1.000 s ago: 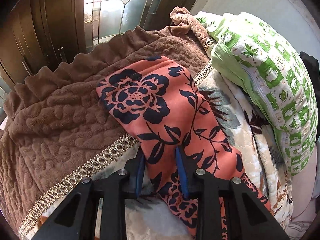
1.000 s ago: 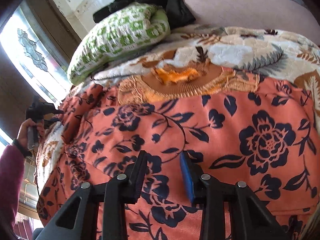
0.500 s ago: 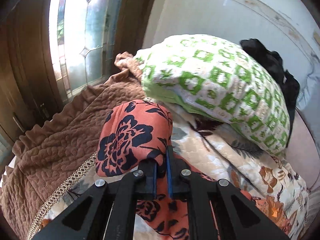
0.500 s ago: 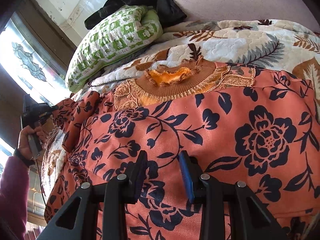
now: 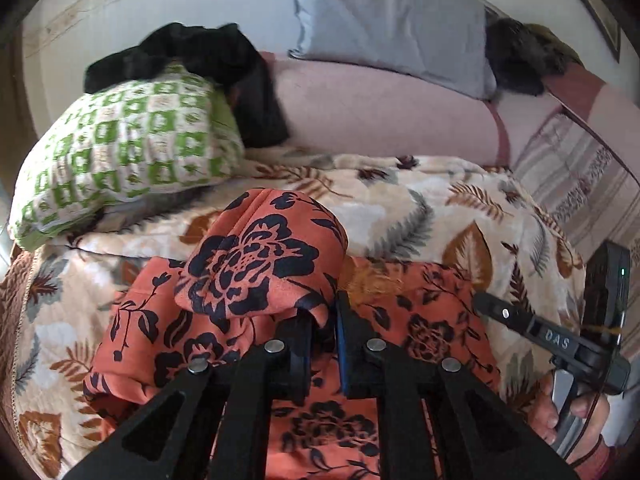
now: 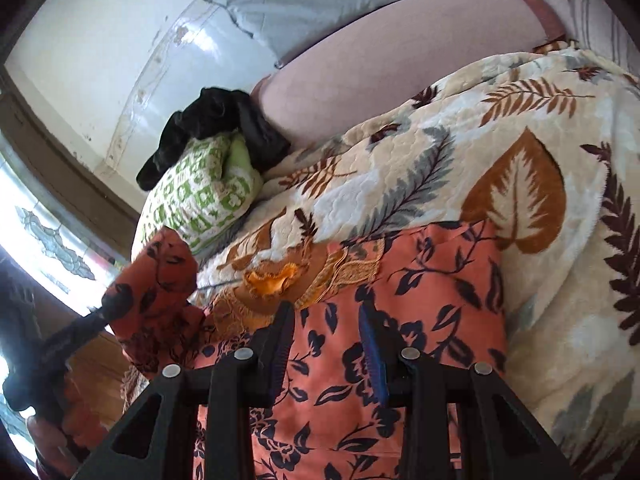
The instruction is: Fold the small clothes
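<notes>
Presently, items left to right. Green-checked pillow (image 5: 120,152): far left on the leaf-print blanket (image 5: 420,216), black cloth (image 5: 192,60) draped over its top; not part of the job.

Orange floral garment (image 5: 400,320): spread flat on the blanket, neckline towards the pillows, its left sleeve (image 5: 260,256) lifted and bunched.

Left gripper (image 5: 322,320): jaws pressed nearly together, pinching the sleeve end, which humps up above the tips. They have just been closing on that cloth.

Right gripper (image 6: 326,320): jaws partly spread, hovering above the garment's chest just below the embroidered neckline (image 6: 296,284); whether the pads touch the fabric I cannot tell, and nothing appears to be held.

Step in hand, by my judgement: folding the sleeve across the body. To do it well I should carry the sleeve over level, lay it straight across the chest, and release only when it lies flat and unwrinkled.
</notes>
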{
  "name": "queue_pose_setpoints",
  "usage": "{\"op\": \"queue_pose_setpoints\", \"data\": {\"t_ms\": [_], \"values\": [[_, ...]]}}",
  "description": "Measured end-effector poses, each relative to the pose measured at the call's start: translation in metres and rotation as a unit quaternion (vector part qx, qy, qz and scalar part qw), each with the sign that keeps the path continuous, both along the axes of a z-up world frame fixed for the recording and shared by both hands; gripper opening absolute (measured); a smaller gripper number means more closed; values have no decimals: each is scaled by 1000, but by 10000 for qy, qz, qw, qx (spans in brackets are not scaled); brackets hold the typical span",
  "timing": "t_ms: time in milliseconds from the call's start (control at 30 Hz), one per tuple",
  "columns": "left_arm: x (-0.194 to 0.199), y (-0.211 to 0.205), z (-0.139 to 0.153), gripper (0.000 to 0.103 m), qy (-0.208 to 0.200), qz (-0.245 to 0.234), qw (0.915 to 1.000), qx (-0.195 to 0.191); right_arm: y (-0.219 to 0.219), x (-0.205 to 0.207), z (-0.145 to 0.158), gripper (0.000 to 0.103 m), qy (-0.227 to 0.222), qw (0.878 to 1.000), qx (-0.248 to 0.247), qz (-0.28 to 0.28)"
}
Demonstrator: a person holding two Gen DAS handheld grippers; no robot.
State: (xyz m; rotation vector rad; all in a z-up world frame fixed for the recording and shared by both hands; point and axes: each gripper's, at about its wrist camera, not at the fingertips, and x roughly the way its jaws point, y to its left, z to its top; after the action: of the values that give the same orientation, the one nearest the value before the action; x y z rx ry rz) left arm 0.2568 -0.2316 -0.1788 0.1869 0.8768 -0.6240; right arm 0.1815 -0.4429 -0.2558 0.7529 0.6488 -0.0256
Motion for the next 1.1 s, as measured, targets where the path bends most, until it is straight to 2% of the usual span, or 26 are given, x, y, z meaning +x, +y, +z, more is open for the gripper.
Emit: {"op": "queue_pose_setpoints", "data": {"t_ms": [100, 133, 167, 233, 267, 333, 400, 500, 567, 600, 733, 767, 867, 933, 1000, 1033, 1100], "values": [[-29, -29, -24, 37, 181, -216, 9993, 227, -29, -8, -2, 38, 47, 9992, 141, -380], [-38, -28, -28, 48, 136, -215, 9995, 208, -37, -10, -3, 39, 50, 9986, 217, -483], [-44, -22, -30, 54, 58, -173, 9997, 154, -43, -11, -4, 40, 48, 9981, 316, -534], [-48, 1, -29, 59, -105, -10, 9999, -84, -50, -10, -5, 51, 41, 9976, 463, -513], [-46, 17, -27, 64, -199, 137, 9994, -242, -49, -9, -5, 66, 27, 9977, 483, -484], [-36, 49, -25, 70, -436, 694, 9961, -321, -43, -8, -4, 67, -12, 9986, 412, -332], [-17, 78, -30, 72, -749, 1405, 9872, 26, -27, -2, -5, 67, -14, 9994, 333, 62], [15, 112, -48, 72, -708, 2294, 9677, 772, 8, 11, -5, 67, 108, 9985, -301, 441], [25, 131, -67, 72, -701, 2573, 9592, 938, 37, 19, -5, 66, 176, 9937, -789, 781], [29, 136, -78, 72, -586, 2613, 9576, 1068, 53, 24, -6, 66, 221, 9901, -989, 970], [32, 138, -104, 72, -254, 2506, 9597, 1247, 113, 41, -12, 67, 462, 9648, -2295, 1197], [30, 137, -106, 72, -261, 2431, 9614, 1265, 123, 46, -16, 66, 516, 9587, -2493, 1267], [23, 132, -108, 72, -424, 2278, 9630, 1378, 142, 61, -29, 66, 744, 9487, -2799, 1268], [22, 132, -107, 72, -429, 2235, 9641, 1372, 142, 71, -41, 67, 940, 9478, -2842, 1103], [22, 133, -107, 72, -414, 2222, 9649, 1338, 135, 79, -56, 62, 1201, 9496, -2735, 949], [22, 133, -107, 72, -428, 2213, 9650, 1343, 133, 79, -57, 57, 1146, 9524, -2687, 870], [22, 132, -106, 72, -496, 2222, 9638, 1388, 130, 76, -52, 31, 1095, 9512, -2763, 828]]}}
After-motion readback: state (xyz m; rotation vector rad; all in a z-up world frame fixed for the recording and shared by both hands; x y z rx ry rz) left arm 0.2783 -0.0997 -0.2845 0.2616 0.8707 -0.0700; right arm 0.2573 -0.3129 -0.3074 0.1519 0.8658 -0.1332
